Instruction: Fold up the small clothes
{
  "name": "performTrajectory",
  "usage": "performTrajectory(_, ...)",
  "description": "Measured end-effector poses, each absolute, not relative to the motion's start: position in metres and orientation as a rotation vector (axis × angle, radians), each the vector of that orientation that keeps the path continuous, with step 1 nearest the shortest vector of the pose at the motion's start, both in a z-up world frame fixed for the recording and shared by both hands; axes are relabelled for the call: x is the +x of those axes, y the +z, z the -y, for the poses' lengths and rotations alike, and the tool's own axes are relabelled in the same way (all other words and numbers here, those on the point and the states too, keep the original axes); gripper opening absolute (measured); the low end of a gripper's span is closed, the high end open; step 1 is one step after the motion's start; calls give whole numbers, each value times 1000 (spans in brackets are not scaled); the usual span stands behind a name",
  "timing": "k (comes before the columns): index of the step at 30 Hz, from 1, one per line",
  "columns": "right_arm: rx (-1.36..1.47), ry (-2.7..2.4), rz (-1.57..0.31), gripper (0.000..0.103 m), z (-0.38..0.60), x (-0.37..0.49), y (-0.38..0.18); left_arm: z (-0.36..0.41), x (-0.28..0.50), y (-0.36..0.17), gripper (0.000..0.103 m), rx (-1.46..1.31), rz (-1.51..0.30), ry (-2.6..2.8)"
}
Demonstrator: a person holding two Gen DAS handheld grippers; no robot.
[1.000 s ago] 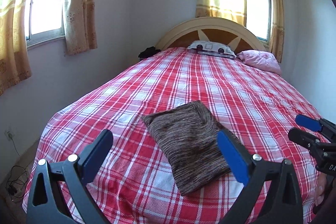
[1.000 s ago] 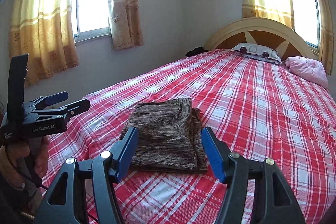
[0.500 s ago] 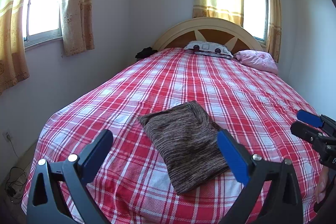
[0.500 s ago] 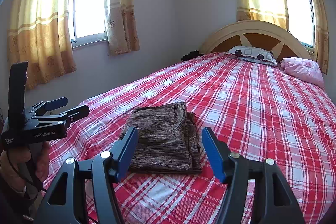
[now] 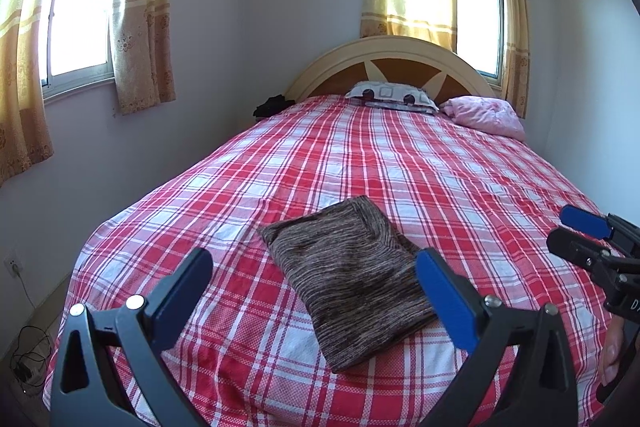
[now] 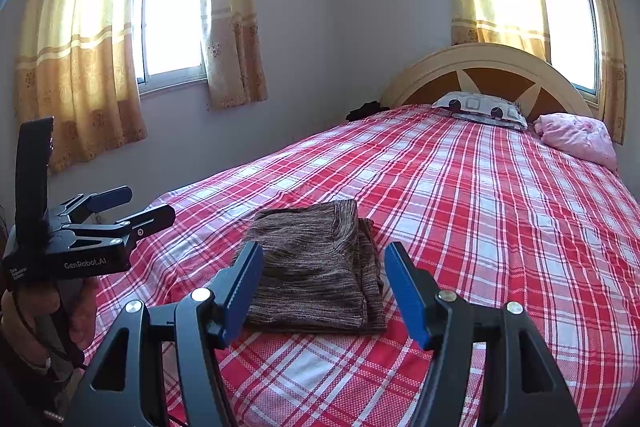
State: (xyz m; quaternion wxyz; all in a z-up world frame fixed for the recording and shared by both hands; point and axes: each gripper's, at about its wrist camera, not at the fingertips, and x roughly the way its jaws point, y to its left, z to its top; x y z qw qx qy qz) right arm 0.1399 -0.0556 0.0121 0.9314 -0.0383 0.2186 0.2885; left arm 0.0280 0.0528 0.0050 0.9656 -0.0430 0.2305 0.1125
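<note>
Garment (image 5: 352,275) lies folded into a compact brown-streaked rectangle on the red and white checked bed (image 5: 400,163), near the foot end and well apart from the pillows at the headboard.

The left hand-held gripper (image 5: 316,291) hangs above the foot of the bed, tilted somewhat downward toward the cover, its two blue-padded fingers spread wide with nothing between the pads. In its own view the garment sits in the gap beyond the fingers, and the pads touch no cloth. From the right wrist view the same left hand-held gripper (image 6: 132,207) shows side-on at the left edge, held in a hand (image 6: 48,311) wrapped around the handle beneath it (the fingers curl round the grip, thumb side toward the camera).

The right hand-held gripper (image 6: 324,291) is held at a like downward tilt, its blue fingers standing moderately wide and empty, the garment (image 6: 316,267) lying on the bed just beyond them, clear of both pads. In the left wrist view this right hand-held gripper (image 5: 576,235) pokes in from the right edge over the bed's side, one blue pad above one dark finger, with part of a hand (image 5: 612,355) below it.

A patterned pillow (image 5: 392,95) and a pink bundle (image 5: 484,115) rest against the headboard.
</note>
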Motion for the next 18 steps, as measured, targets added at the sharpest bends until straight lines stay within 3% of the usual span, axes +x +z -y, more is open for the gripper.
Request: performTrajectory(18,-77,591,-444,64,59,136,13,-51,28,7,103,-88,-474,218)
